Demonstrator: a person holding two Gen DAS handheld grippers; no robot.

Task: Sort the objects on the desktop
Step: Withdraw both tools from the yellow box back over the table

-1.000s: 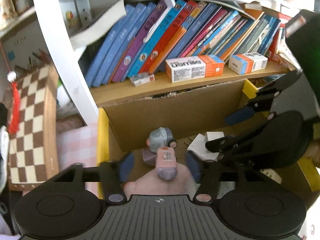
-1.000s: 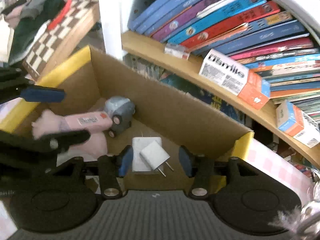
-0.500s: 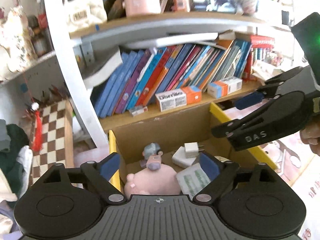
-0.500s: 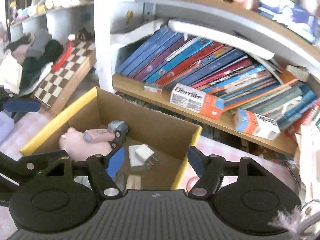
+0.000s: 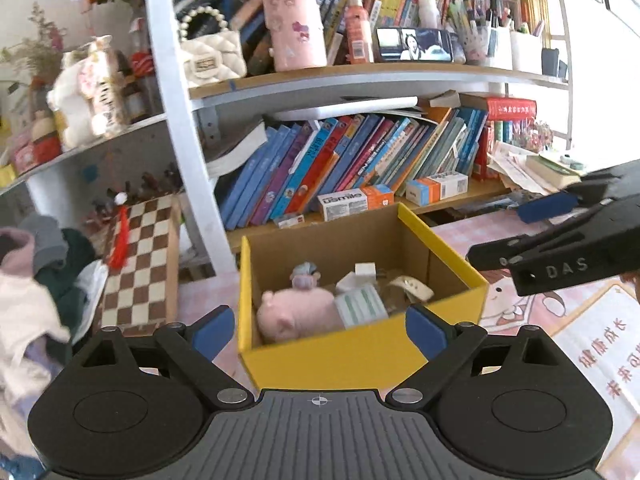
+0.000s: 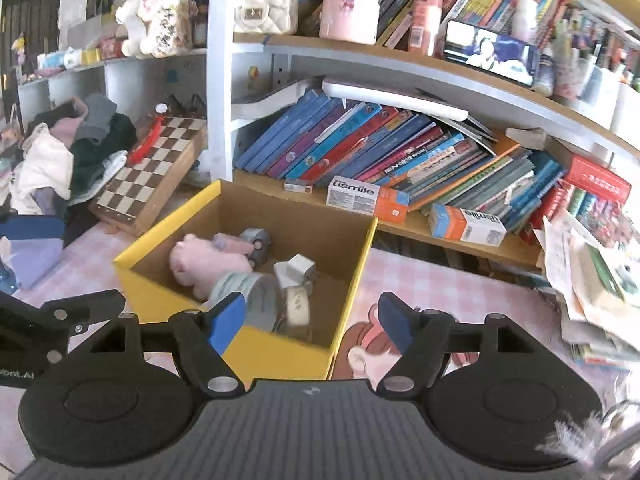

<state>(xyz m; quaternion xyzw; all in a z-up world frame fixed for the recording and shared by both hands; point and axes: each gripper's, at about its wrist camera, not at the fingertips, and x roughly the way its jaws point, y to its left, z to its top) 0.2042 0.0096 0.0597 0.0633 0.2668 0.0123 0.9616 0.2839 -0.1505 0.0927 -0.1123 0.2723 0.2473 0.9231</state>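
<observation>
1. Both grippers, left gripper point(image 5: 320, 330) and right gripper point(image 6: 312, 318), are spread wide and hold nothing.
2. Sorted items, among them the pink pig toy point(image 5: 298, 314), lie inside the yellow box point(image 5: 360, 354).
3. Next move probably needs finding another loose object.

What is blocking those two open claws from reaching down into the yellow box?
Nothing visible. The left gripper and right gripper are both open and empty, and the yellow box has no lid. Only its near wall lies between them and the pink pig inside.

Leaning books point(image 5: 340, 168) on shelf; chessboard point(image 5: 140, 264) left; clothes pile point(image 6: 60, 148).
</observation>
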